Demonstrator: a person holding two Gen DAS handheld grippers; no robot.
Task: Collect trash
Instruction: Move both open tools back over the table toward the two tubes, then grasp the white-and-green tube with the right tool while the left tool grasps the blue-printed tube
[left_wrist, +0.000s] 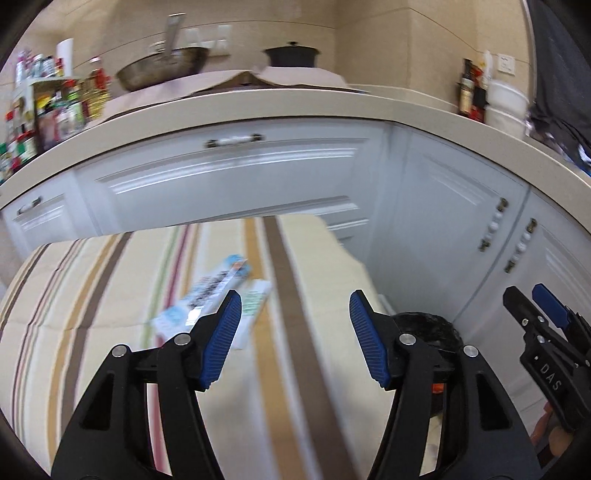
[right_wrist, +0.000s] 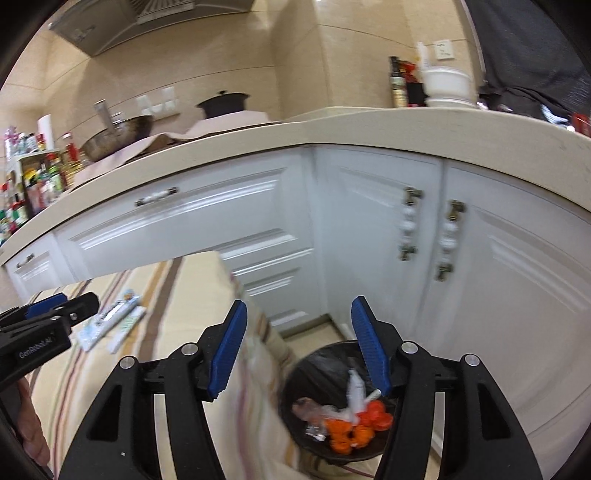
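Observation:
A flat light-blue and white wrapper (left_wrist: 207, 299) lies on the striped tablecloth (left_wrist: 92, 295), with a white and green packet (left_wrist: 251, 314) beside it. My left gripper (left_wrist: 295, 314) is open and empty, just above and right of them. Both wrappers show in the right wrist view (right_wrist: 110, 321). My right gripper (right_wrist: 295, 332) is open and empty, above the black-lined trash bin (right_wrist: 317, 362) on the floor by the table's corner. The bin holds orange peel (right_wrist: 354, 432), a white wrapper and clear plastic. The bin's rim shows in the left wrist view (left_wrist: 428, 325).
White cabinet doors (right_wrist: 480, 277) and a drawer front (left_wrist: 229, 177) stand close behind the table and bin, under a beige counter (left_wrist: 258, 103). The counter carries a wok (left_wrist: 162, 66), a black pot (left_wrist: 291, 55), bottles and a spice rack (left_wrist: 44, 110).

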